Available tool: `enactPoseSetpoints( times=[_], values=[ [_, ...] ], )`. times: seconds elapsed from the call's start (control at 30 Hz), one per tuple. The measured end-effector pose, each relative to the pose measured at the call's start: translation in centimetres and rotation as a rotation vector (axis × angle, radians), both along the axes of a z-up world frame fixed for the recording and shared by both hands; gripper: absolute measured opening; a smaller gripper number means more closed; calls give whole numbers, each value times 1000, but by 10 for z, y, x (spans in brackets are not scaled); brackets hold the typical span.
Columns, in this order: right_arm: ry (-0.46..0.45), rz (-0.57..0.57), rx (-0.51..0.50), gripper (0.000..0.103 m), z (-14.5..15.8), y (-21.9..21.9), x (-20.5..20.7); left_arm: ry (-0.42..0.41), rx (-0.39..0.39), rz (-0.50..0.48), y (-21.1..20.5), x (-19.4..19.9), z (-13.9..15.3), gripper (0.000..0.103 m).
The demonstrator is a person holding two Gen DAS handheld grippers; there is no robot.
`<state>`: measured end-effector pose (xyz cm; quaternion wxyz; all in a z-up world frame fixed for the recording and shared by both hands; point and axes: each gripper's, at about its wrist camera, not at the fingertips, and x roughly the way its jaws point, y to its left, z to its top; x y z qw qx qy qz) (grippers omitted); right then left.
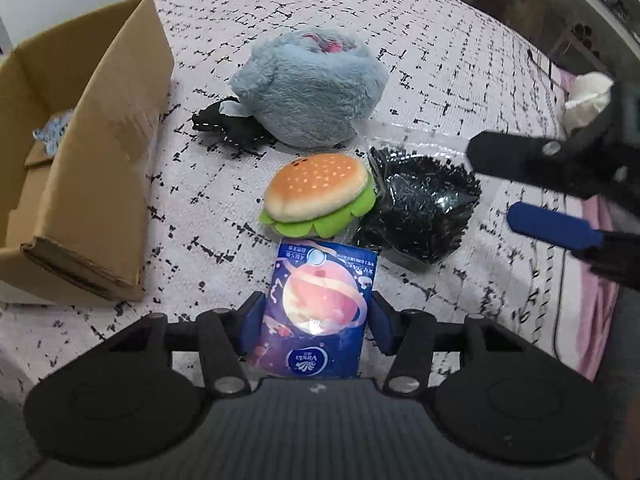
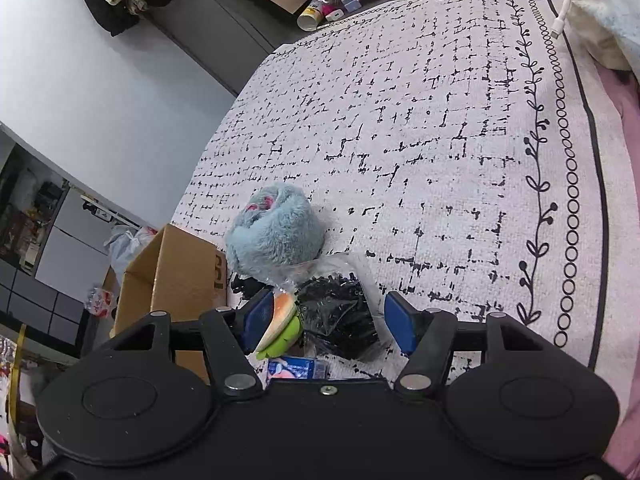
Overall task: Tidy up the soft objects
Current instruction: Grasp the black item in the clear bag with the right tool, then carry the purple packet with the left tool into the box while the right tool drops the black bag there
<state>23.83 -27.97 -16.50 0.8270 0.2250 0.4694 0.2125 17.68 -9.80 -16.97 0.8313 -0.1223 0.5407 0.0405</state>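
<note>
In the left wrist view my left gripper (image 1: 316, 320) has its blue pads on both sides of a blue tissue pack (image 1: 318, 308) with a planet print, lying on the patterned bed cover. Beyond it lie a plush burger (image 1: 318, 194), a clear bag of black beads (image 1: 420, 204), a blue fluffy plush (image 1: 310, 88) and a black cloth item (image 1: 228, 126). My right gripper (image 2: 330, 320) is open, hovering above the bead bag (image 2: 340, 316) and burger (image 2: 280, 324); it also shows in the left wrist view (image 1: 532, 188) at the right.
An open cardboard box (image 1: 80, 168) stands at the left with a light blue item inside. It shows in the right wrist view (image 2: 180, 276) too. A white soft item (image 1: 588, 96) lies at the far right. The bed cover (image 2: 440, 140) stretches beyond.
</note>
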Motion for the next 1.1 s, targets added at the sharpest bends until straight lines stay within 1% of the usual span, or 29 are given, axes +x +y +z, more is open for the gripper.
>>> enactPoseSetpoints(
  times=[0.13,0.2,0.3,0.37,0.4,0.47,0.5,0.6,0.77,0.97,1.1],
  values=[
    [1,-17,-10,57,-10,5,6,-7,-15,4,6,-4,4,53],
    [0,-24,-10,53,-14,7,7,-17,-23,1,7,-8,9,53],
    [-28,-22,-16,47,-14,10,8,-23,-38,3,11,-9,15,53],
    [-34,-19,-20,45,-15,14,9,-31,-37,8,14,-11,21,53],
    [-32,-20,-22,42,-17,15,9,-39,-34,9,16,-12,23,53],
    [-27,-18,-38,30,-21,17,10,-50,-34,16,19,-13,28,53],
    [-20,-12,-43,19,-24,17,11,-54,-34,19,21,-13,30,53],
    [-9,-14,-25,10,-27,14,10,-66,-31,33,27,-15,36,53],
    [-70,-18,-31,6,-9,9,-3,-97,-37,39,34,-21,50,53],
    [-106,-41,3,1,11,-3,-19,-136,-36,49,43,-29,71,53],
    [-130,-47,15,1,21,-4,-24,-164,-42,60,49,-33,82,53]
  ],
)
